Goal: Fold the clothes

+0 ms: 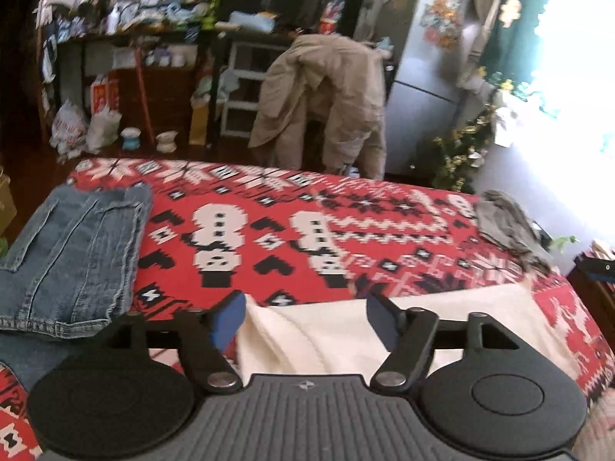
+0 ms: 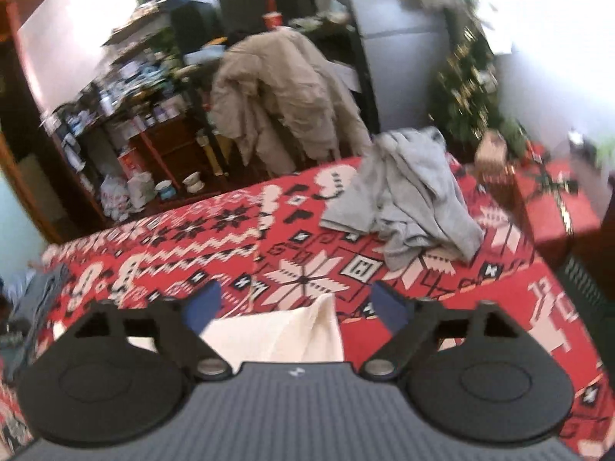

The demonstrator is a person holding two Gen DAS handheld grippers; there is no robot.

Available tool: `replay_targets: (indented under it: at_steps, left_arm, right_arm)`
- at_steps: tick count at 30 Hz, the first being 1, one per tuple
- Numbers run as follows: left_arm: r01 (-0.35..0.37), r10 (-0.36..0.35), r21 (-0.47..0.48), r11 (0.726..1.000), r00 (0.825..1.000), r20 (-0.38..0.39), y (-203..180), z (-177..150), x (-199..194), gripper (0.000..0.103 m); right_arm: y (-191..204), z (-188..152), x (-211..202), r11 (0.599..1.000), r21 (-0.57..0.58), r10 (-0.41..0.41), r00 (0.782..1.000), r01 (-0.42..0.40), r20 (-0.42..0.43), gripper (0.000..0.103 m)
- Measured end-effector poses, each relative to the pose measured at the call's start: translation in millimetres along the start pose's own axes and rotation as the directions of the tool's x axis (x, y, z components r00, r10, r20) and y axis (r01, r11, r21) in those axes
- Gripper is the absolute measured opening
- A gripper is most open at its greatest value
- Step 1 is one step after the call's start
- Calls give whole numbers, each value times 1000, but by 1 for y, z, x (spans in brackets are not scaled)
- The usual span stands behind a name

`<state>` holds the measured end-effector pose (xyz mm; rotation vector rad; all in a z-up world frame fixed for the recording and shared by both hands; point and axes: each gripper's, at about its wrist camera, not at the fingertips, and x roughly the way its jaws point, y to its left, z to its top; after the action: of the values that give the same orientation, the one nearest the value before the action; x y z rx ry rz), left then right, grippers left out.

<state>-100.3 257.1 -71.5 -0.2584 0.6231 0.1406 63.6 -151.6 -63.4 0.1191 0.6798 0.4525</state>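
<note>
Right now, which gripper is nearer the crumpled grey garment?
Right, as far as these views show. The right gripper faces the grey garment just ahead across the red blanket; the left gripper sees it far off to its right.

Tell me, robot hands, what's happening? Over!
Both claws open, left, right. White cloth between them, ungripped. Jeans folded. Grey top crumpled ahead.

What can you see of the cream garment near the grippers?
The cream garment looks like soft knit or fleece, off-white and plain. It lies on the red patterned blanket at the near edge, partly folded, with a ridge running along it. In the right wrist view a raised fold stands between the open fingers. No finger visibly pinches it; much of it is hidden behind the gripper bodies.
</note>
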Motion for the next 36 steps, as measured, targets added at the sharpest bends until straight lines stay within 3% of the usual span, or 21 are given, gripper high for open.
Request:
replay_targets:
  at_steps: [1, 5, 7, 10, 12, 14, 16, 18, 19, 21, 23, 25, 29, 33, 36]
  left_arm:
    - [4, -4, 16, 1000, 1000, 6, -8, -2, -5, 74]
    - [-42, 40, 75, 996, 999, 27, -37, -13, -18, 82]
    - [-68, 64, 97, 993, 997, 38, -49, -20, -22, 98]
    - [-42, 32, 137, 990, 997, 71, -61, -32, -26, 99]
    - [-24, 16, 143, 989, 998, 56, -67, -36, -23, 99]
    - [-6, 4, 124, 992, 1000, 12, -72, -39, -14, 89]
    - [44, -41, 97, 994, 998, -42, -75, -45, -1, 54]
    - [74, -65, 78, 994, 991, -116, -74, -54, 14, 31]
    - [74, -63, 78, 994, 988, -139, -72, -60, 18, 22]
    - [72, -57, 79, 994, 981, -184, -68, -71, 26, 15]
    - [75, -57, 80, 994, 977, -206, -63, -80, 28, 14]
    - [82, -64, 83, 993, 977, -205, -55, -86, 24, 11]
    - [96, -75, 89, 991, 975, -210, -46, -92, 14, 8]
    - [81, -61, 83, 993, 975, -212, -49, -91, 11, 8]
    - [69, -50, 90, 994, 979, -199, -56, -92, 6, 17]
  right_arm:
    - [6, -2, -9, 1000, -24, 12, 1000, -12, 4, 102]
    - [30, -14, -35, 994, -108, 19, 1000, -18, 9, 102]
    - [43, -21, -43, 989, -145, -36, 999, 37, 6, 102]
    - [59, -32, -51, 976, -165, -142, 990, 142, 13, 102]
    - [61, -37, -56, 976, -177, -128, 992, 129, 17, 102]
    - [62, -41, -52, 978, -175, -114, 993, 110, -13, 102]
    - [63, -48, -43, 983, -152, -109, 993, 100, -50, 102]
    - [63, -58, -32, 991, -108, -90, 992, 81, -84, 99]
    - [62, -64, -25, 993, -95, -81, 991, 70, -110, 89]
    - [62, -78, -13, 995, -82, -71, 985, 59, -155, 66]
    - [62, -93, -4, 995, -83, -72, 979, 57, -189, 28]
    - [62, -108, 5, 995, -84, -74, 972, 56, -222, 27]
    - [65, -126, -8, 986, -164, -74, 976, 41, -205, 27]
    - [64, -127, -16, 987, -161, -57, 978, 25, -199, 27]
    - [65, -121, -18, 991, -128, -49, 978, 23, -202, 39]
